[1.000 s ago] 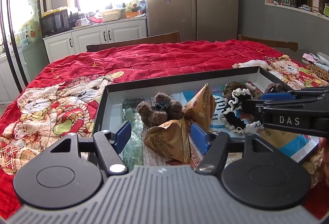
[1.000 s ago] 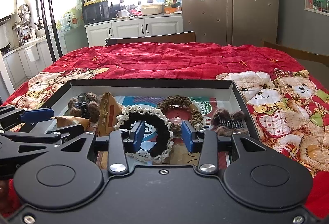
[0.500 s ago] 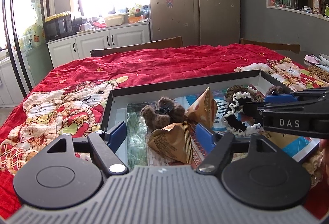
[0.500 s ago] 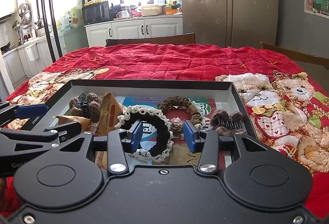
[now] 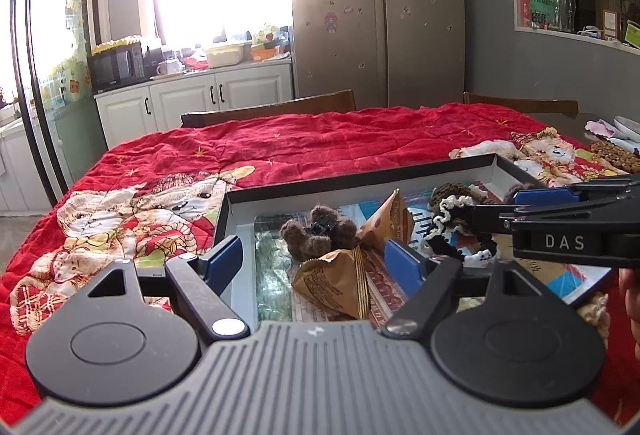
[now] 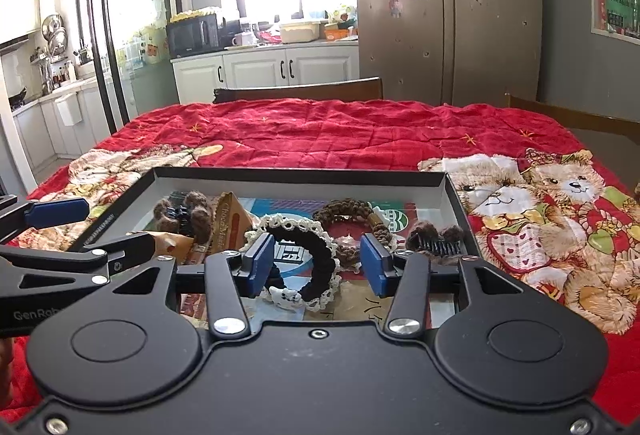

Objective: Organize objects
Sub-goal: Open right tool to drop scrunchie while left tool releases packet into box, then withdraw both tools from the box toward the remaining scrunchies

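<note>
A shallow black tray (image 6: 304,175) on the red quilt holds small things. In the left wrist view my left gripper (image 5: 316,262) is open just above a brown triangular snack packet (image 5: 336,283); a fuzzy brown hair claw (image 5: 316,235) and a second packet (image 5: 394,219) lie behind. In the right wrist view my right gripper (image 6: 316,263) is open around a black scrunchie with white lace (image 6: 316,263). A brown braided scrunchie (image 6: 352,213) and a brown fuzzy clip (image 6: 434,237) lie beyond it.
The red teddy-bear quilt (image 6: 340,131) covers the table. Wooden chair backs (image 6: 300,91) stand at the far edge. More small items lie on the quilt at the far right in the left wrist view (image 5: 616,151). Each gripper shows in the other's view.
Both grippers have lifted and drawn back slightly from the tray. The right gripper's jaws have opened a little wider around the black scrunchie. The objects have not moved.
</note>
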A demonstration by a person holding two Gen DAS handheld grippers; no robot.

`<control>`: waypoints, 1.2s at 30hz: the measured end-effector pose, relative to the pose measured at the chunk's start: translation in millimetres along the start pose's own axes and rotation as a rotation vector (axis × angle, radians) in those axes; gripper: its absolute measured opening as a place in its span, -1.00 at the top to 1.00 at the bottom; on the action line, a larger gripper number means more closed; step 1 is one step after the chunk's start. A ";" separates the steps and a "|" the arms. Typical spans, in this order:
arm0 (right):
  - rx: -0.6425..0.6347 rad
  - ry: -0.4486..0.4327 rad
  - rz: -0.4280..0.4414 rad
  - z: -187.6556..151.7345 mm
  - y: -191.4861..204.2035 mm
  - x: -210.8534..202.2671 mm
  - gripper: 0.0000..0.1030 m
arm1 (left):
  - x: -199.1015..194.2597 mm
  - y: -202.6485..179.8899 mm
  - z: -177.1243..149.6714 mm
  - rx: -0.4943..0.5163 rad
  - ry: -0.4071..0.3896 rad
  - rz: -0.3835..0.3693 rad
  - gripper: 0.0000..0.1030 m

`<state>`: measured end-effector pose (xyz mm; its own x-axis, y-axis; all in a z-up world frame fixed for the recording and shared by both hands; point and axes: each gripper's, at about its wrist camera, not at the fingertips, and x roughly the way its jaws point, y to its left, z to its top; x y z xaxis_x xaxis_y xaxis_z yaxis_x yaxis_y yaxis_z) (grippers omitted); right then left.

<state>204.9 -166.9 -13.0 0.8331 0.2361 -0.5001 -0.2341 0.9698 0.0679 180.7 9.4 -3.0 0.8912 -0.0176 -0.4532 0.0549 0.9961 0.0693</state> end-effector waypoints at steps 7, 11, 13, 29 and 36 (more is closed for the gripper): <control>0.003 -0.021 0.017 1.1 -3.2 -21.1 0.08 | -23.3 0.0 3.7 0.002 -0.041 -0.019 -0.68; 0.012 -0.036 0.025 1.1 -5.8 -34.4 0.08 | -37.4 0.6 6.0 0.006 -0.064 -0.030 -0.68; 0.010 -0.046 0.028 1.3 -5.9 -41.1 0.07 | -43.6 0.2 7.3 0.008 -0.074 -0.035 -0.68; -0.047 -0.121 0.051 -3.0 -1.6 -102.8 0.00 | -85.4 -6.9 9.3 0.046 -0.132 -0.074 -0.69; -0.053 -0.129 0.045 -11.5 -8.7 -127.2 -0.02 | -98.2 -8.9 2.3 0.067 -0.136 -0.083 -0.69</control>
<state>95.2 -206.0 40.1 0.8778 0.2888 -0.3822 -0.2962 0.9543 0.0406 93.7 2.1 42.9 0.9348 -0.1159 -0.3358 0.1569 0.9828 0.0976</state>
